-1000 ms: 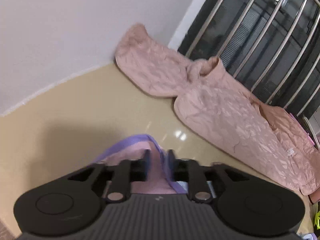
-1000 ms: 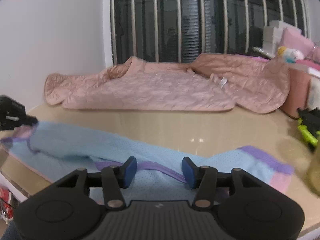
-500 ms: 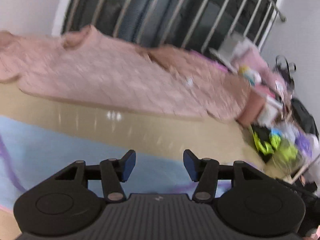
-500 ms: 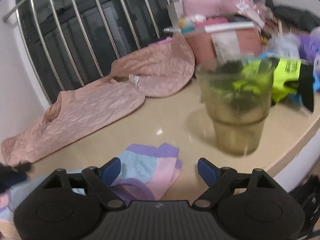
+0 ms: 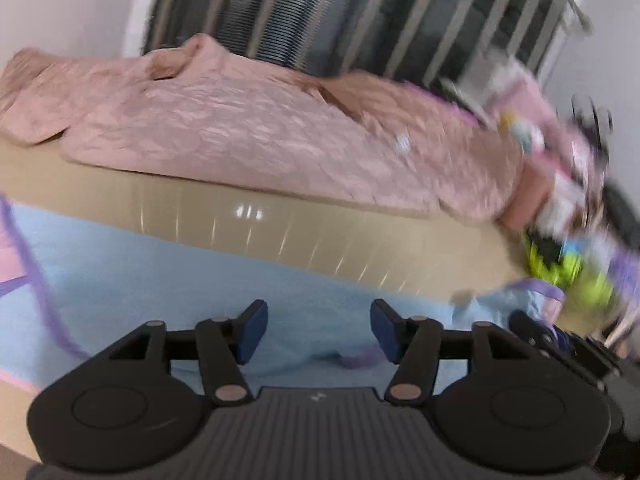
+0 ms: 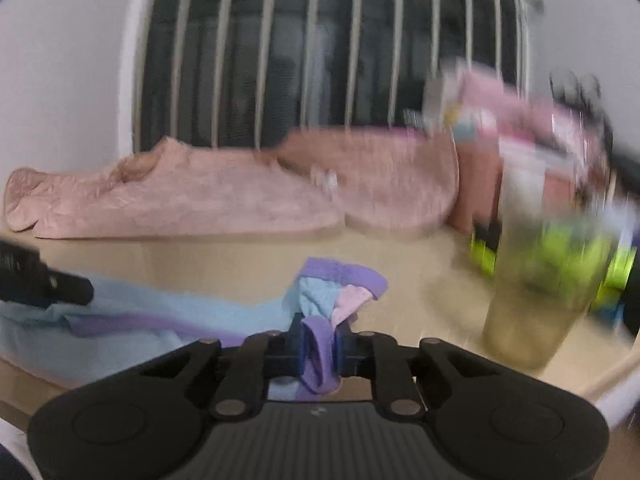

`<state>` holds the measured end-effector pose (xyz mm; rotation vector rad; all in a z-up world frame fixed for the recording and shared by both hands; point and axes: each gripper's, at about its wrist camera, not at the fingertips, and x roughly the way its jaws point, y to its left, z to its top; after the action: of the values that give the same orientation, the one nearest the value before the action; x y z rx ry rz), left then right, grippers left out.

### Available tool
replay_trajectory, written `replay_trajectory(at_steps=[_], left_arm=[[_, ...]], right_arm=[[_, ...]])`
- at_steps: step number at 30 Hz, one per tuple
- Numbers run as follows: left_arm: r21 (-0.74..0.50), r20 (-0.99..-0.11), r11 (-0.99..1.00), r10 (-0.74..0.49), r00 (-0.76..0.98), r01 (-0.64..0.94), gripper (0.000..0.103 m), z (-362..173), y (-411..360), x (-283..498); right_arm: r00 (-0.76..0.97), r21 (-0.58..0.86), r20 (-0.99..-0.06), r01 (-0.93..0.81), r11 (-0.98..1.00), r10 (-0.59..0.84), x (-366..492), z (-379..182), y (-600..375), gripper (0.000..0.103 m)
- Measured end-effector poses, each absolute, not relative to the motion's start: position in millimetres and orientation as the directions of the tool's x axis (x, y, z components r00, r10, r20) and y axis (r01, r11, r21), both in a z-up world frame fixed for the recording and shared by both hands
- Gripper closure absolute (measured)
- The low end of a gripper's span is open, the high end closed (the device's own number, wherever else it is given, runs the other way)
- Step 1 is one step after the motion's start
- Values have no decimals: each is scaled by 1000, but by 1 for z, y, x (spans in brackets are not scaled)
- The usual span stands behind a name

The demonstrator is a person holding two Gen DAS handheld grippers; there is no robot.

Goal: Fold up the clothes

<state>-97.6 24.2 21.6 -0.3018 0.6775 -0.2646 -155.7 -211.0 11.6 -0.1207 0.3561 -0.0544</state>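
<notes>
A light blue garment [image 5: 168, 280] with purple trim and pink panels lies spread on the beige table [image 5: 280, 216]. My left gripper [image 5: 318, 330] is open and empty just above its blue middle. My right gripper [image 6: 318, 350] is shut on the garment's purple-trimmed right end [image 6: 340, 284], which bunches up between the pads. The garment [image 6: 160, 320] trails left from there. The left gripper's dark tip [image 6: 44, 284] shows at the left edge of the right wrist view. The right gripper's black body [image 5: 560, 344] shows at the lower right of the left wrist view.
A pink quilted jacket [image 5: 260, 132] lies along the table's back, against a barred window [image 6: 320, 52]. A translucent yellowish cup [image 6: 540, 292] stands at the right near the table edge. A cluttered pile of pink boxes and neon-green clothing [image 6: 560, 168] sits at the far right.
My left gripper let go of the garment's left end, opened and swung over its middle. My right gripper moved to the garment's right end and shut on the purple-trimmed cloth.
</notes>
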Motion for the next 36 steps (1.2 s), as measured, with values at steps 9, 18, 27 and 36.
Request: replay_trajectory(at_steps=[9,18,27,36], left_arm=[[-465,-543,885,-265,797,-23,36,38,110,-114],[-473,-565,880,-336,754,38,34,23,93,-112],[-475,-580,862,-459,673,178,36,21,43,-96],[-327,-468,904,-407,784,274,99,44,14,-106]], right_arm=[[954,-649,-285,-265,713,94,-172,-4,-56,80],[940,-567,-311,-300,767,139,-199,8,-65,21],[921,-254,-373,-214,943,109,-173,29,-148,21],[848,122,-486,-173,977,211,-146,9,-207,21]])
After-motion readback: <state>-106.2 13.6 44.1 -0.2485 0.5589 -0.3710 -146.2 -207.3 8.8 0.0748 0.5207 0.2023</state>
